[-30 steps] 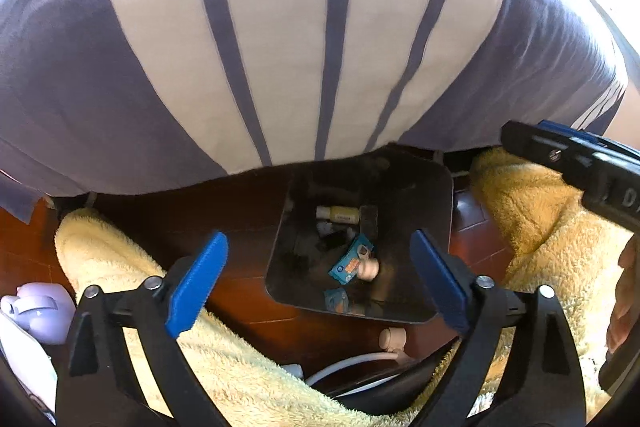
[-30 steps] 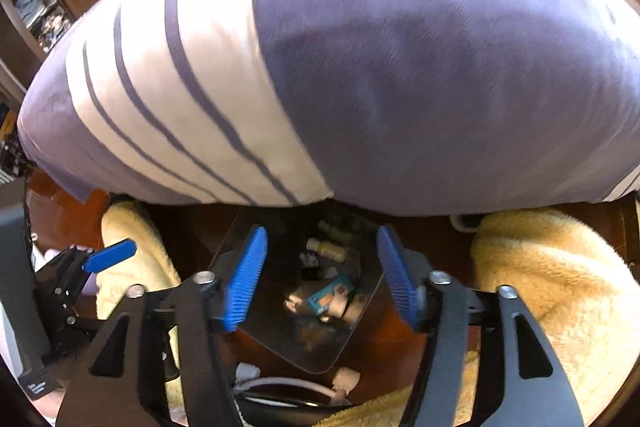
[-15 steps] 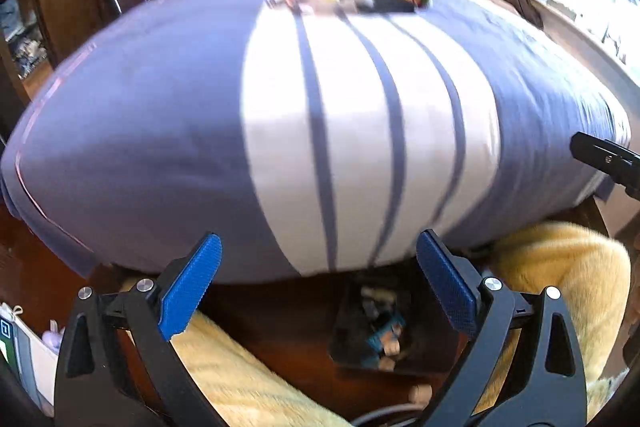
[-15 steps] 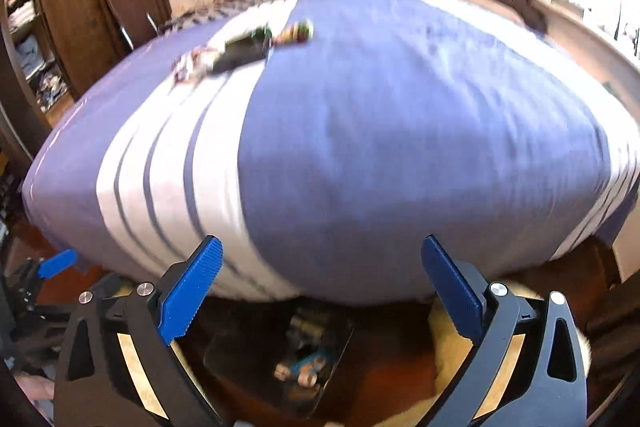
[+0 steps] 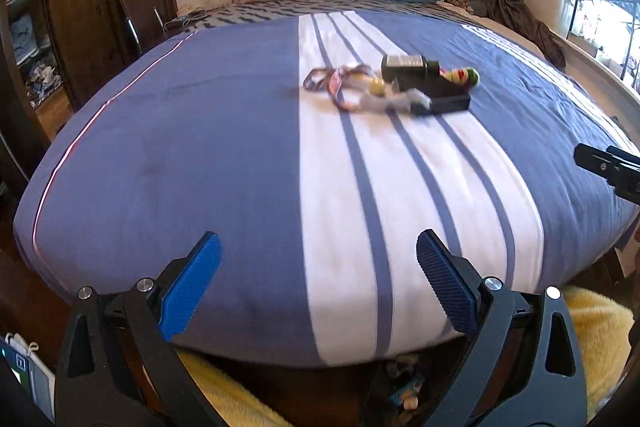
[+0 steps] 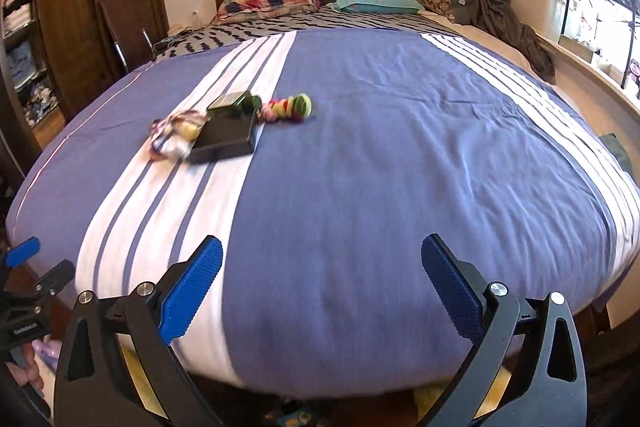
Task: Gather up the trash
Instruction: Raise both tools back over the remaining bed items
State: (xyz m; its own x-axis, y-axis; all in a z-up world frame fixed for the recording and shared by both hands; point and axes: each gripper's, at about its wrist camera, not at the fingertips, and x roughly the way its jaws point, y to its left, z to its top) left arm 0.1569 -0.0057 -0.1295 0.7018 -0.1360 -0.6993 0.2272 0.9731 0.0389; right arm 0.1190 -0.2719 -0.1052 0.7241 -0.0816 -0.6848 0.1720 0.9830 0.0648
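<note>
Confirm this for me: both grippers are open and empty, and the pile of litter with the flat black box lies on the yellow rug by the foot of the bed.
One thing is wrong. The pile of litter and the flat black box lie on the striped bedspread, not on the yellow rug; the left wrist view shows it. Left gripper and right gripper are indeed open and empty.

The bin (image 5: 404, 387) under the foot of the bed (image 5: 240, 155) peeks out only as a sliver, its contents too small to name. The litter pile (image 6: 176, 135) on the bed smears with motion blur. The right hand-held gripper (image 5: 608, 167) pokes in from the left view's edge, mostly cut off, its fingers unseen there.
</note>
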